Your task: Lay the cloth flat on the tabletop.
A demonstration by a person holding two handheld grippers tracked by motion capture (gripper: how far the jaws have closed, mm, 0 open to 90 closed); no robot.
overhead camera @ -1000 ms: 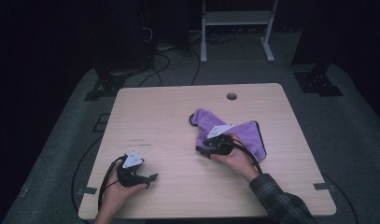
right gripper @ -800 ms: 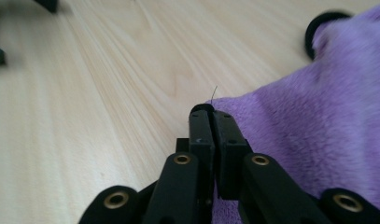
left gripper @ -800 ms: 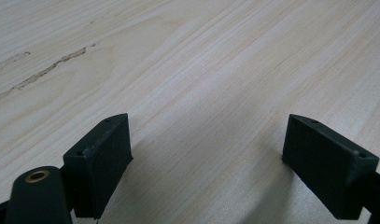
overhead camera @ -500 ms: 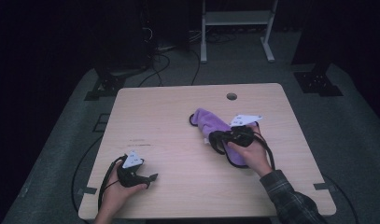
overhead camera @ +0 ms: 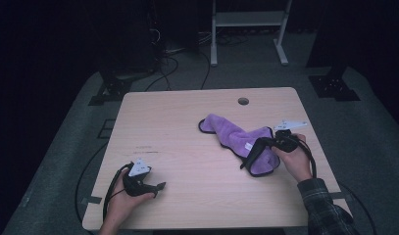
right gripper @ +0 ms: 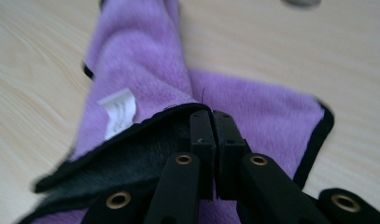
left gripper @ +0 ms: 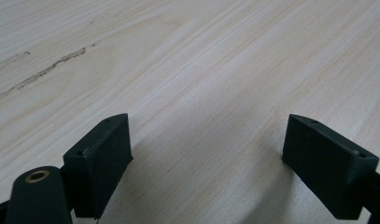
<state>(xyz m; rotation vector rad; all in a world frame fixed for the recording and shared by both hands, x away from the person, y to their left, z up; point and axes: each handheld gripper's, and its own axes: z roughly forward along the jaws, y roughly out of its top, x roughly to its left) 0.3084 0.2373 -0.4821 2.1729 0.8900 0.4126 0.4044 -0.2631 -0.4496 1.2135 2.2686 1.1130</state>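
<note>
Since a second ago my right gripper (overhead camera: pixel 250 157) has dragged the purple cloth's (overhead camera: pixel 236 138) black-edged hem rightward, jaws just closing, now pinching it. My left gripper (overhead camera: pixel 158 187) rests spread on the table (overhead camera: pixel 187 117). Cloth lies right of centre, half folded; flattening remains, I judge.

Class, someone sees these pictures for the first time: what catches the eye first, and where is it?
The purple fleece cloth with black trim lies crumpled right of the pale wooden table's centre. The right gripper is shut on its edge, lifting a fold, while the left gripper rests open near the front left.
</note>
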